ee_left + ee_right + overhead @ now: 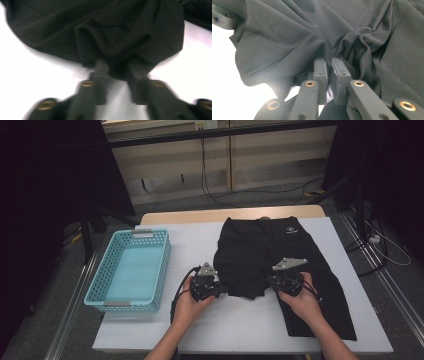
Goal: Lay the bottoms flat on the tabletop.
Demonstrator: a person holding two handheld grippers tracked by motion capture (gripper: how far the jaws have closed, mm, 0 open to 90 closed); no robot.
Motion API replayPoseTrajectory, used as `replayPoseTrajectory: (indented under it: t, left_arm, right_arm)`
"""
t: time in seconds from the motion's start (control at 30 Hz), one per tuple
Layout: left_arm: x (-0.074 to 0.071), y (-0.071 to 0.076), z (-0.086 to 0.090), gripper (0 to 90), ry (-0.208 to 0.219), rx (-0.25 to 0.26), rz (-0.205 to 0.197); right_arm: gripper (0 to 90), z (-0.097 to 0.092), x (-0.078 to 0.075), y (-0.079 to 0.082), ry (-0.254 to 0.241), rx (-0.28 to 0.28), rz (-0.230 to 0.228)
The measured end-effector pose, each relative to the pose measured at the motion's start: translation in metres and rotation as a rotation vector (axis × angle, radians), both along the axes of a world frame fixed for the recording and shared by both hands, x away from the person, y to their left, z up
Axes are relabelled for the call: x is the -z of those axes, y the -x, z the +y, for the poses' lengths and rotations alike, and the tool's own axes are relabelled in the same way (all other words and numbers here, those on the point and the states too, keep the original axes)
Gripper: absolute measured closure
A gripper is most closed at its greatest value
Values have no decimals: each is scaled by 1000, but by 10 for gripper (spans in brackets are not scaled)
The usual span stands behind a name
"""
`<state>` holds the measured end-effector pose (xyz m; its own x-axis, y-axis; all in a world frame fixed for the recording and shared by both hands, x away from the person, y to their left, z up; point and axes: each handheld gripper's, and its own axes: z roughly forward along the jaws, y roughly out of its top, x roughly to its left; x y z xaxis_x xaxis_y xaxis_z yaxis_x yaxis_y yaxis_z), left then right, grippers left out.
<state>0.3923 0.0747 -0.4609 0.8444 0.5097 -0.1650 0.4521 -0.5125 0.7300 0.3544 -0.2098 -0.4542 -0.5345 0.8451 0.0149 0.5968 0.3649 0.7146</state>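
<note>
The left hand-held gripper [223, 289] sat at the near left edge of the black trousers [280, 250], and in the left gripper view [117, 72] we saw a bunched fold of the dark cloth caught between its two jaws, which stood a little apart around the thick of the fold. That picture was blurred, but the cloth plainly filled the gap at the tips. The right hand-held gripper [272, 282] was set against the same folded-over part of the trousers from the other side; in the right gripper view [329, 66] we saw its jaws drawn nearly together, pinching a gathered ridge of fabric from which creases ran outward.

We found the trousers lying on the white bench [200, 240], waistband toward the far edge with a small pale label near it. One leg ran out flat toward the near right corner of the bench, passing under the person's right hand [300, 300]. The other leg was folded up over the body of the garment, its loose end hanging between the two grippers. The person's left hand [192, 307] held its gripper just beside the cloth's left edge.

A light blue basket [100, 280] stood on the left part of the bench, well apart from the trousers.
</note>
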Motion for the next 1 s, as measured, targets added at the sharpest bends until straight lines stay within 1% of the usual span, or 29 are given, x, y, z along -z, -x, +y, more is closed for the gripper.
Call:
replayPoseTrajectory:
  t: [0.03,0.07,0.13,0.23,0.3,0.4,0.47,0.53,0.6,0.63,0.67,0.73,0.83,0.9,0.93,0.97,1.0]
  left_arm:
    - [-1,0,0,824,4,7,23]
    - [-2,0,0,879,20,6,42]
    - [-6,0,2,882,27,9,57]
    - [-13,1,6,884,40,10,62]
    - [-16,2,9,884,50,9,68]
    - [-18,3,12,884,54,3,67]
    - [-19,3,14,884,62,-5,69]
    - [-19,3,15,884,66,-8,74]
    - [-19,3,14,884,67,-3,77]
    - [-19,3,14,883,67,-2,80]
    - [-19,3,14,883,65,-1,83]
    - [-20,2,15,884,67,-6,84]
    - [-22,0,19,884,78,-15,92]
    - [-24,0,23,884,86,-21,100]
    - [-25,0,24,884,88,-21,103]
    - [-26,1,26,884,88,-19,105]
    - [-27,1,27,884,93,-18,105]
  right_arm:
    - [814,0,-1,0,-3,0,-2]
    - [796,0,-1,1,-9,0,-6]
    - [745,0,-4,3,-19,0,-19]
    - [691,1,-11,7,-33,-16,-49]
    - [685,3,-17,12,-39,-33,-70]
    - [681,8,-24,19,-52,-70,-95]
    - [696,12,-27,24,-58,-111,-99]
    - [727,19,-27,27,-58,-154,-95]
    - [741,26,-23,29,-49,-182,-75]
    - [742,31,-20,29,-53,-197,-61]
    - [733,35,-17,28,-53,-209,-51]
    - [677,41,-11,26,-37,-224,-36]
    - [591,46,-2,21,3,-217,-11]
    - [587,46,3,17,27,-215,4]
    - [597,45,4,16,15,-214,-4]
    - [635,45,4,15,15,-214,-2]
    - [701,44,4,15,19,-216,-8]
